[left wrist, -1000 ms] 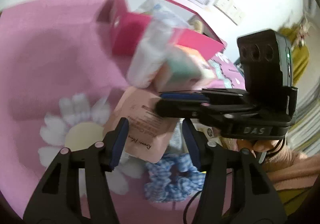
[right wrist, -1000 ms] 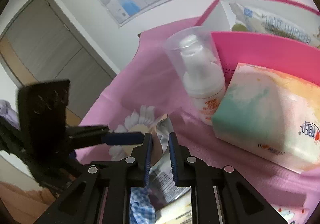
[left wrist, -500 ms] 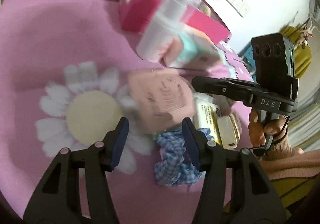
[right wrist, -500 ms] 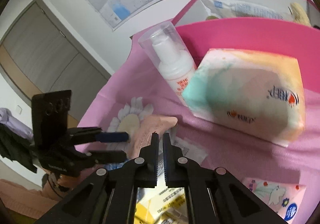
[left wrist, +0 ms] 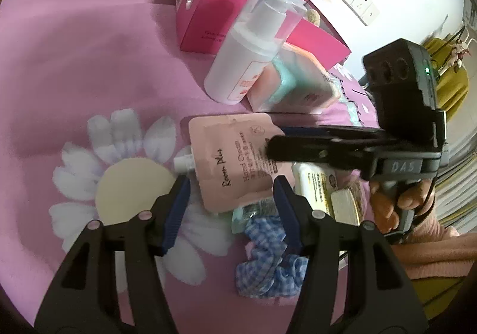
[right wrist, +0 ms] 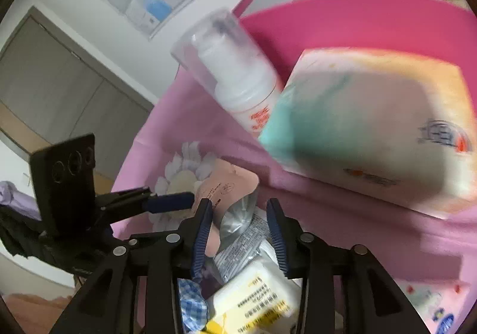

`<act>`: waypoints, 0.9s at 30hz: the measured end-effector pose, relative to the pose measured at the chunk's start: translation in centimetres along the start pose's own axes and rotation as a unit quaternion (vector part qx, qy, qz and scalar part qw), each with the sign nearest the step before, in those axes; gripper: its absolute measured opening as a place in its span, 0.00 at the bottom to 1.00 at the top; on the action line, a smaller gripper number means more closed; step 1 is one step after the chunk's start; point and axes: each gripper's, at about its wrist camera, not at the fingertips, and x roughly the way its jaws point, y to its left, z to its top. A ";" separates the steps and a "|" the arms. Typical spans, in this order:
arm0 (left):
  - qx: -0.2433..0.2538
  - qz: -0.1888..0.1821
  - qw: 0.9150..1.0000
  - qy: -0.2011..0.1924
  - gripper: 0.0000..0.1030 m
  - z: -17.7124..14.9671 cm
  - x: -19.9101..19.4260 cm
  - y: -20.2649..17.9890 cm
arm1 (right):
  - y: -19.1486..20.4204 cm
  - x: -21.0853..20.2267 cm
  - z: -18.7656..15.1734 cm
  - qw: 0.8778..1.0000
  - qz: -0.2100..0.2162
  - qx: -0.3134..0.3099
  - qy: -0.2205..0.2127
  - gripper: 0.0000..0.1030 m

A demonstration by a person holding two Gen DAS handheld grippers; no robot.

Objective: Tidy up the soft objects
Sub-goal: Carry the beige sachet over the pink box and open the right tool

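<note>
Blue-padded left tongs stand half open above the pink hand-cream pouch, their pads clear of it. The right tongs have just been opening; the pouch's crumpled silver end sits between their pads, and I cannot tell whether either pad touches it. The pouch lies flat on the pink daisy-print surface, overlapping a yellow-labelled white pack and a small teal sachet, with a blue gingham scrunchie just beside them. Further out stand a white pump bottle, touching a pastel tissue pack, and behind them an open magenta box.
</note>
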 end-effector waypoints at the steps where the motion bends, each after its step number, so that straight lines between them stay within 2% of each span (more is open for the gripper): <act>1: -0.002 -0.006 1.000 0.000 0.57 0.1 0.0 0.2 | 0.5 0.2 0.0 1.000 -0.003 -0.015 0.000 0.35; 2: -0.005 -0.008 1.000 0.000 0.58 0.2 0.1 0.2 | 0.7 0.3 0.0 1.000 -0.010 -0.021 -0.005 0.30; 5: -0.014 -0.013 1.000 -0.004 0.58 0.4 -0.1 0.6 | 1.1 -0.3 -0.2 0.999 -0.006 -0.037 -0.020 0.25; 8: -0.018 -0.022 1.000 -0.012 0.58 0.2 -0.5 0.2 | 1.5 -1.6 -0.6 0.998 0.002 -0.048 -0.037 0.23; 14: 0.026 -0.023 0.998 -0.053 0.58 1.0 -3.5 -2.9 | 3.2 -6.4 -0.9 0.993 0.003 -0.080 -0.087 0.22; 18: 0.071 -0.008 0.993 -0.093 0.58 2.9 -6.3 -5.6 | 4.7 -9.7 0.0 0.986 0.006 -0.100 -0.131 0.22; 22: 0.118 0.021 0.984 -0.129 0.58 5.7 -8.3 -8.1 | 5.4 -12.9 2.1 0.978 0.006 -0.119 -0.174 0.22; 27: 0.144 0.042 0.979 -0.141 0.58 9.6 -8.4 -9.1 | 4.7 -13.8 4.9 0.974 0.002 -0.115 -0.197 0.22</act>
